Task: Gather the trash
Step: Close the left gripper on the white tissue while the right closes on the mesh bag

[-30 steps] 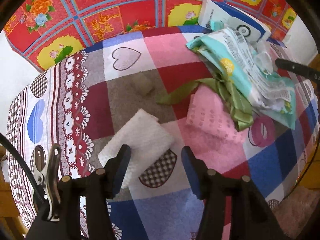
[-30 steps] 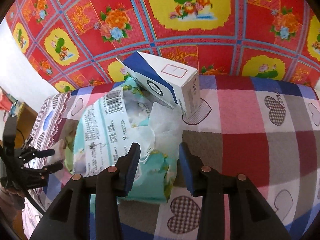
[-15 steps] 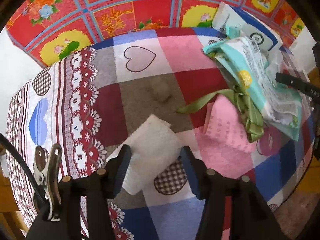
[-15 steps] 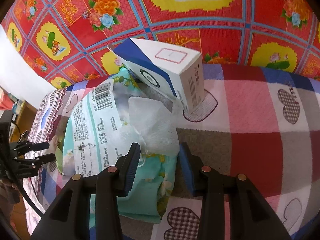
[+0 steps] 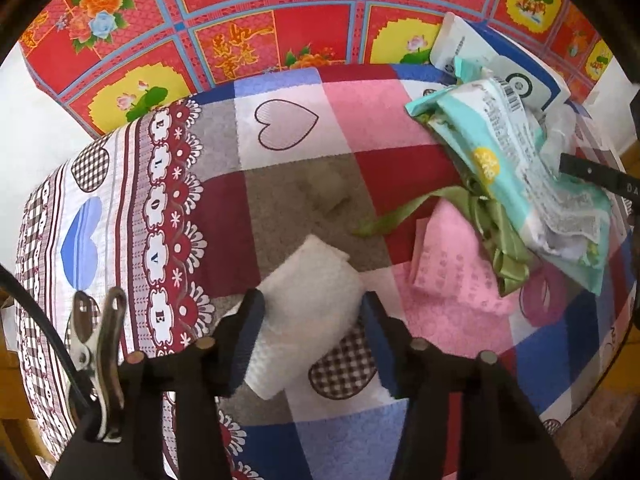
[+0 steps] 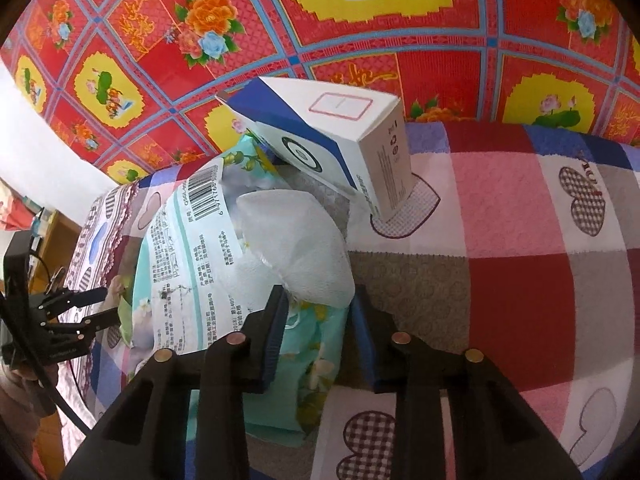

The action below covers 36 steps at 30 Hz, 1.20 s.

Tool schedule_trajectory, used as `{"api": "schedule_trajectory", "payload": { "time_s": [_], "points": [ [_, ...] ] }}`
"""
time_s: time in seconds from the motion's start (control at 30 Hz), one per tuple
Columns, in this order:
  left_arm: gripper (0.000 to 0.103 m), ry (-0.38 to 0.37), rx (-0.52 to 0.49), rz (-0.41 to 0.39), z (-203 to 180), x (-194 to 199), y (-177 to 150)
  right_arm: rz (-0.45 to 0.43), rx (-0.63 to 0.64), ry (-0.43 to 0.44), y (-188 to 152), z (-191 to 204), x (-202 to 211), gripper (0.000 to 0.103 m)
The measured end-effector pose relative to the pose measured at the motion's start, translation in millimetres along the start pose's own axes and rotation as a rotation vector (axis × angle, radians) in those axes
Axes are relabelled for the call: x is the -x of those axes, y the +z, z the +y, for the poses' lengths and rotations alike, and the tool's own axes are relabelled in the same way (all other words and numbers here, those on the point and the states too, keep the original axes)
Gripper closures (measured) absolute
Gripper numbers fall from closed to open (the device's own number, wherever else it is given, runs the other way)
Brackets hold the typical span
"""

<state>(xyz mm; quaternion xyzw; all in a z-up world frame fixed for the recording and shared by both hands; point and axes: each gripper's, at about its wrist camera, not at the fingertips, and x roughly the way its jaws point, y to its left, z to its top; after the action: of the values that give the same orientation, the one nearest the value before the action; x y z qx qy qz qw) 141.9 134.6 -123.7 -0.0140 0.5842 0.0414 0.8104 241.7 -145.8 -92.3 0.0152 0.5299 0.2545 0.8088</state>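
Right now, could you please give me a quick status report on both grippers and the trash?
Left gripper open, jaws straddling white paper towel. Right gripper open over clear plastic scrap on teal wrapper. Blue-and-white box leans behind, not blocking.

We see a checked tablecloth (image 5: pixel 288 184) printed with hearts covering the table, a red and yellow floral floor (image 6: pixel 360 40) beyond it, and a white wall (image 5: pixel 36 136) at left.

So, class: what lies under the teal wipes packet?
Under the teal wipes packet, a green ribbon pokes out over a pink napkin. Anything deeper beneath is covered.
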Motion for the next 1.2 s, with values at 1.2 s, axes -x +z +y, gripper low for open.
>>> {"api": "schedule_trajectory", "payload": {
  "time_s": [1.2],
  "points": [
    [0.083, -0.141, 0.220, -0.163, -11, 117, -43, -0.170, -0.033, -0.029, -60, 29, 91, 0.090]
  ]
}}
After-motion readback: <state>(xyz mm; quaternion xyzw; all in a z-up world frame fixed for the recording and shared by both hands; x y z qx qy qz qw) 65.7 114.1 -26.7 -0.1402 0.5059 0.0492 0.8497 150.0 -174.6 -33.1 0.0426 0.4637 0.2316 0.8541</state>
